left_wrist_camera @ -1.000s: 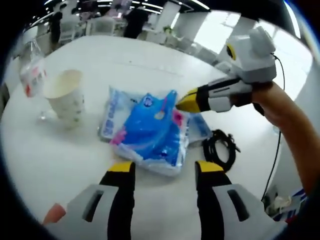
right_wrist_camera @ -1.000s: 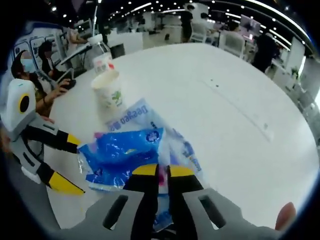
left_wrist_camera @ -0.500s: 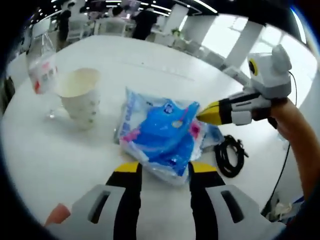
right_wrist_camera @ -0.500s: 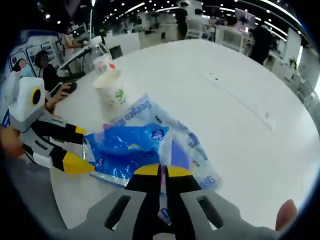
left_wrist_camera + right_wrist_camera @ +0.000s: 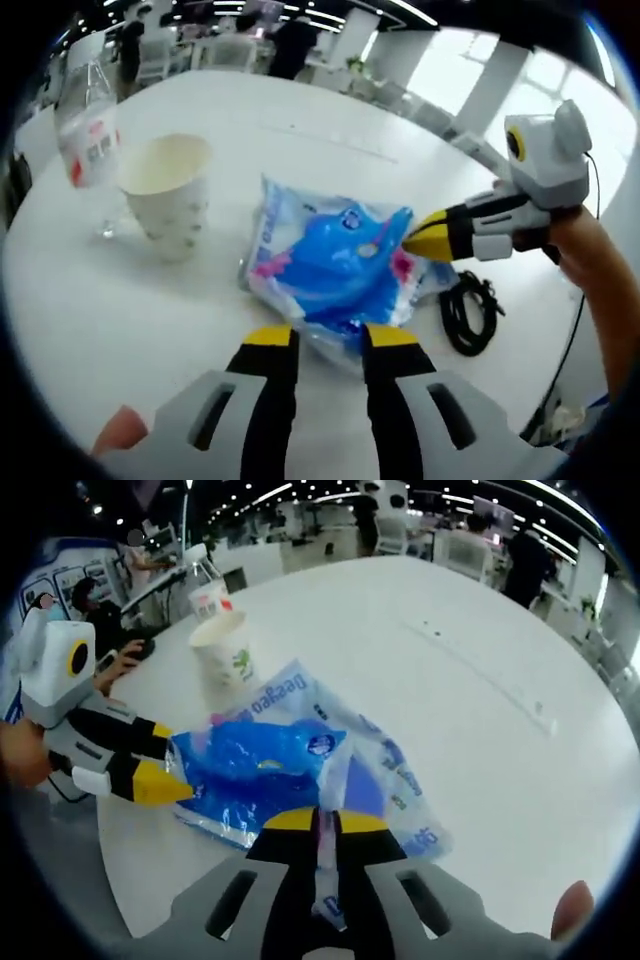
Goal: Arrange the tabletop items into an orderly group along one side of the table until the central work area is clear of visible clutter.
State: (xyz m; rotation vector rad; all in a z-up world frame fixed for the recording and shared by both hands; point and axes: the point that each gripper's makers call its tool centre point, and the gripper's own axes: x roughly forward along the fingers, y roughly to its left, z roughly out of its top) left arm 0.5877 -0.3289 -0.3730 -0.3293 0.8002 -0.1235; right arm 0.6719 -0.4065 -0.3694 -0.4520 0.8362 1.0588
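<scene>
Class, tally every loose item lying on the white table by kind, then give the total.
Blue plastic packs: 1 visible bundle; whether it holds more than one pack cannot be told
Paper cup: 1
Plastic bottle: 1
Black coiled cable: 1
Total: 4

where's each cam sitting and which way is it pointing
Left gripper view: rides the left tongs, looking over the blue packet toward the paper cup; the right tongs and a forearm enter from the right.
Right gripper view: rides the right tongs, shut on the packet's edge; the left tongs enter from the left.
Shared: packet, cup, white table.
</scene>
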